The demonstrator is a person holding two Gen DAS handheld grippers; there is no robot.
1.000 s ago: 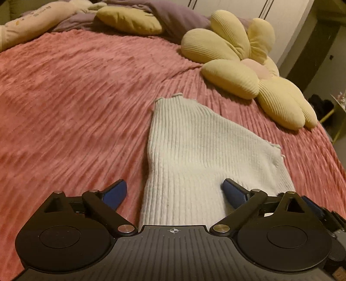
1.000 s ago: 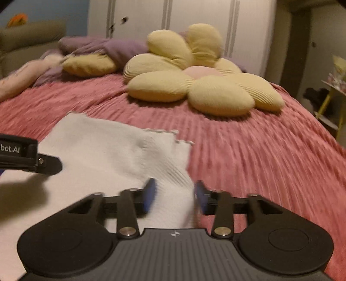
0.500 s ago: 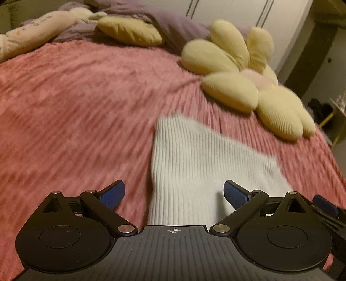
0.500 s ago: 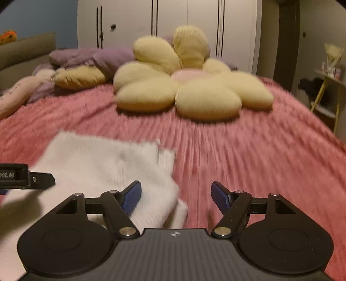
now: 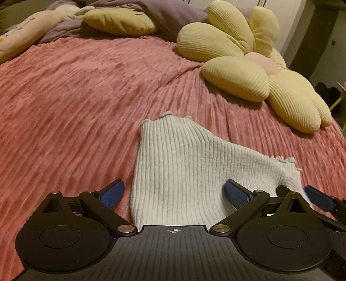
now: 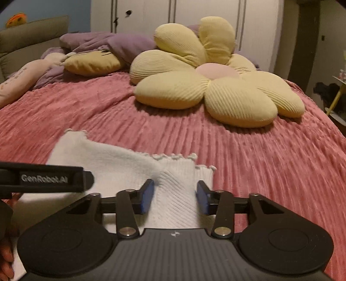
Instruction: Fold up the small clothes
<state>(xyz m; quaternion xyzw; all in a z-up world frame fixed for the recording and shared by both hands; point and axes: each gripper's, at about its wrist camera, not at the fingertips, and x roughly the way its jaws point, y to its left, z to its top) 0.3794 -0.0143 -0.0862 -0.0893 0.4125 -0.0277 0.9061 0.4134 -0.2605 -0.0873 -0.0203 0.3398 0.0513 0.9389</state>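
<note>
A small white ribbed knit garment [image 5: 186, 173] lies on the pink bedspread [image 5: 75, 97]; it also shows in the right wrist view [image 6: 121, 164]. My left gripper [image 5: 174, 193] is open wide, its blue pads either side of the garment's near end, low over it. My right gripper [image 6: 175, 197] is partly open, its pads straddling a raised fold of the garment's right corner [image 6: 176, 179] without pinching it. The left gripper's body [image 6: 47, 179] crosses the left of the right wrist view.
A big yellow flower cushion [image 6: 207, 84] lies on the far right of the bed. Yellow and purple pillows [image 5: 121, 19] sit along the headboard side. A white wardrobe [image 6: 194, 19] stands behind. The bed's right edge drops off by a side table [image 6: 339, 95].
My right gripper opened wide half a second ago, then narrowed again around the garment's corner. Both grippers drew back slightly and returned. The garment's corner now shows a raised fold.
</note>
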